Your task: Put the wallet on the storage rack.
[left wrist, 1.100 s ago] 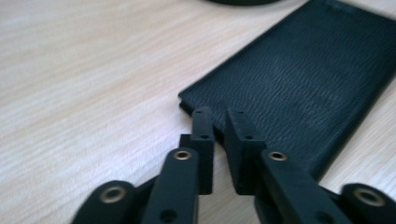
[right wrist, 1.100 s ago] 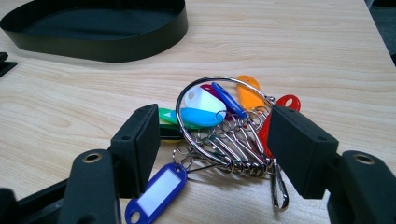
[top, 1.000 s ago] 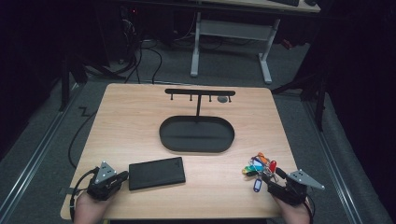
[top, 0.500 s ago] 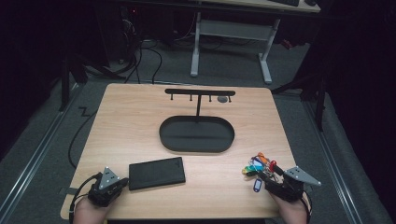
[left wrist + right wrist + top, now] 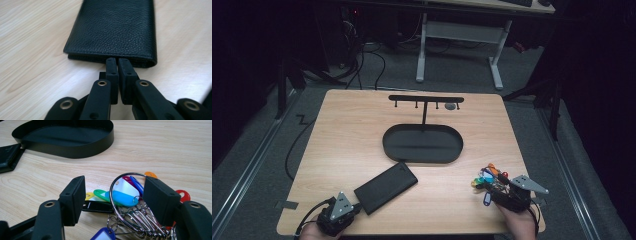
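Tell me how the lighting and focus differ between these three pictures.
High view: dim, with dark surroundings; only the table is lit, and the tray looks soft. Left gripper view: bright and even, the wallet grain crisp, the near jaws slightly blurred. Right gripper view: bright, with glare on the key ring; the tags are sharp, the near jaws soft.

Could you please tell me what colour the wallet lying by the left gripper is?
Black, with a pebbled leather grain: the flat folded leather wallet shows best in the left gripper view.

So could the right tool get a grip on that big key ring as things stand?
Probably yes: the right tool is open with a jaw on either side of the key ring with coloured tags, which lies on the table, and nothing blocks the gap.
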`<state>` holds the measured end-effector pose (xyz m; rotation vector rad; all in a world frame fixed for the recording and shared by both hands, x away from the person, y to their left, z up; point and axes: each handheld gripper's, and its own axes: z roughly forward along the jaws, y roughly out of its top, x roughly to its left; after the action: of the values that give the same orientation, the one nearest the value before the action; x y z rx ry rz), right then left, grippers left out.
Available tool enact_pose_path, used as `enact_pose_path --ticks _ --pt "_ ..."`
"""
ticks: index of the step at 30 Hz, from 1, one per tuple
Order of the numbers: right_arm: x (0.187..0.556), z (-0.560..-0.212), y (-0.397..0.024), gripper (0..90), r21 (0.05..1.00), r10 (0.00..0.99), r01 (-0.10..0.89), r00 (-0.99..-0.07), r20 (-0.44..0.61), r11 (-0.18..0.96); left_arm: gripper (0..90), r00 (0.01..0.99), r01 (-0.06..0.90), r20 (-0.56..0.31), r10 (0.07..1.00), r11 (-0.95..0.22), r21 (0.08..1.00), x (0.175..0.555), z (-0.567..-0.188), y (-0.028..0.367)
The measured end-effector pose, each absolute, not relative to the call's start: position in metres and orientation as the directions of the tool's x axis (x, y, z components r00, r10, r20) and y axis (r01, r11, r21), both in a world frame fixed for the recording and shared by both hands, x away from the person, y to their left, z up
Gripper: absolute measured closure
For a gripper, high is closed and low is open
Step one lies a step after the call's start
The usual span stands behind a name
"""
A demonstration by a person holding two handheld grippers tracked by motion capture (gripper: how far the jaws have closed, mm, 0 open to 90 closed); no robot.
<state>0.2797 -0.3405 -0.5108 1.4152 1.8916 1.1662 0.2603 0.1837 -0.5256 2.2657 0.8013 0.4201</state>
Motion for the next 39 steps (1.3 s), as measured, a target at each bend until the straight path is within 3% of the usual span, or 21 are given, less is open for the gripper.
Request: enact_pose_path --ticks 8,15,24,31,35,39 --pt "0.277 -0.511 -0.344 35.4 0.857 0.942 0.508 -0.321 0.097 0.085 84.8 0.83 0.35 0.079 0.552 -0.626 0.697 0.247 -0.523 0.162" --pt "0.27 -0.51 -0.35 35.4 0.858 0.948 0.507 -0.305 0.093 0.079 81.3 0.815 0.337 0.061 0.576 -0.557 0.759 0.244 -0.511 0.166" --pt "0.259 -0.511 -0.359 35.7 0.856 0.958 0.513 -0.273 0.091 0.065 51.8 0.816 0.269 0.138 0.561 -0.579 0.77 0.25 -0.513 0.137" --pt "0.259 -0.512 -0.36 35.8 0.855 0.958 0.514 -0.272 0.089 0.066 43.3 0.829 0.227 0.188 0.527 -0.625 0.747 0.259 -0.516 0.105" --pt "0.261 -0.513 -0.359 35.8 0.852 0.957 0.519 -0.275 0.09 0.069 43.0 0.831 0.253 0.162 0.532 -0.622 0.741 0.273 -0.518 0.088" --pt "0.261 -0.512 -0.358 35.8 0.855 0.955 0.514 -0.281 0.09 0.071 41.9 0.827 0.231 0.198 0.526 -0.639 0.734 0.266 -0.521 0.084"
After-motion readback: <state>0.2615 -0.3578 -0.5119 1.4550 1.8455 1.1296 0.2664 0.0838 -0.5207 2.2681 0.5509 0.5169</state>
